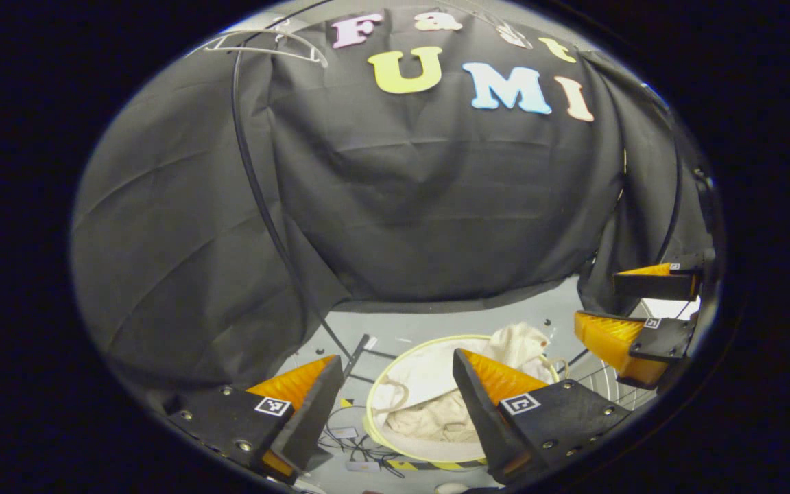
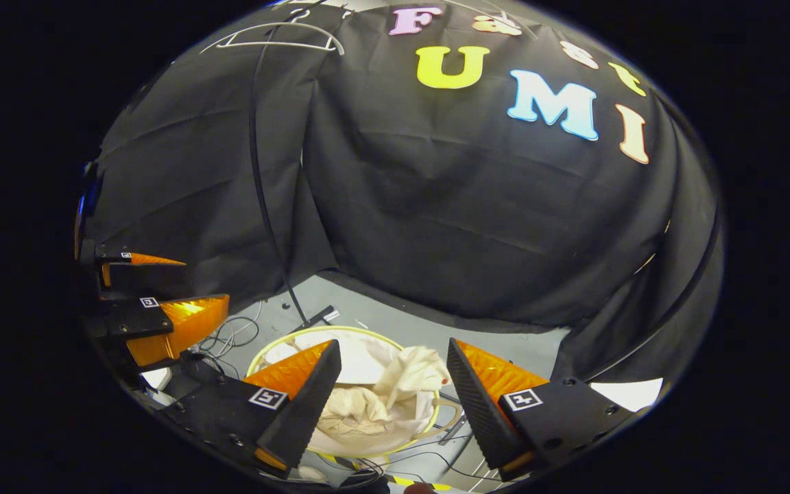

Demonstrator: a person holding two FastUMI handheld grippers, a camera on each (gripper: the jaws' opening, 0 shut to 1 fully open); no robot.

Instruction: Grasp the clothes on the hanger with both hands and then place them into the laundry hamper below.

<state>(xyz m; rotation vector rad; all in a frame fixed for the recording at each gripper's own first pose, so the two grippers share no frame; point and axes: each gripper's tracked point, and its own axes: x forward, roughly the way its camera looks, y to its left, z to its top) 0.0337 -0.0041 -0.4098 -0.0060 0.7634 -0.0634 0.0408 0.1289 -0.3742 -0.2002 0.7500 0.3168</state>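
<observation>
The clothes (image 1: 436, 405) lie crumpled inside the hamper (image 1: 385, 374) on the floor, one fold draped over its far rim; the hanger (image 2: 278, 42) hangs bare high up. Both grippers hover above, left gripper (image 1: 395, 384) and right gripper (image 2: 391, 381), each with jaws wide apart and holding nothing. The cloth looks light, limp and creased, likely to sag and slide. If it needs tucking, pinch the bunched fold at the rim, where the fabric is thick enough to bite.
</observation>
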